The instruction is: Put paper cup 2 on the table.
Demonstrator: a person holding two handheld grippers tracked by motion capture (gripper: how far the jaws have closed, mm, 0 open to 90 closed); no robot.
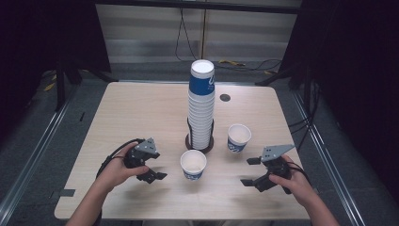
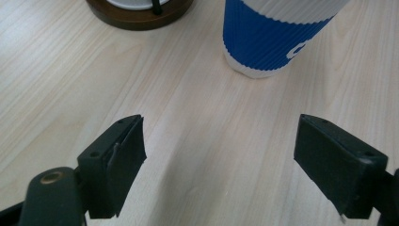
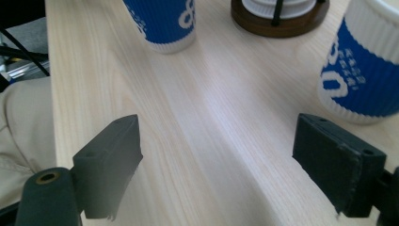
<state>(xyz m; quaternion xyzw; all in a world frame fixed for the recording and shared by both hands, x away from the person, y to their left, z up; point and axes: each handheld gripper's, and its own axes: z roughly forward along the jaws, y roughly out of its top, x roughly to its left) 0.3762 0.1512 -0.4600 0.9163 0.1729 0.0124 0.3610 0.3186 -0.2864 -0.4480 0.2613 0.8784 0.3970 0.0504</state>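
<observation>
Dark walls close the room on both sides, and at the far end a pale panelled wall (image 1: 197, 33) stands with black cables (image 1: 181, 33) hanging down to a grey floor (image 1: 42, 122). On this floor stands a light wooden table with rounded corners (image 1: 141, 108), and its grain runs clearly in both gripper views.

At the middle of the table a tall stack of white ribbed paper cups with a blue band on the top one (image 1: 201, 108) rises from a round dark brown wooden base (image 1: 199, 143). A single blue and white paper cup, upright and open at the top (image 1: 193, 165), stands just in front of the base, toward the person. A second blue and white paper cup (image 1: 238, 138) stands to the right of the stack, apart from it.

The left gripper (image 1: 151, 170) is in the person's left hand (image 1: 117, 172), low over the table and to the left of the near cup. Its jaws stand wide apart and nothing is between them. In the left gripper view the near cup (image 2: 273, 37) is ahead of the jaws and not touched.

The right gripper (image 1: 251, 172) is in the right hand (image 1: 294, 183), near the front right part of the table. Its jaws are also spread wide and hold nothing. In the right gripper view the second cup (image 3: 362, 75) stands close beside one jaw, not between the jaws, and the near cup (image 3: 162, 23) is farther off.
</observation>
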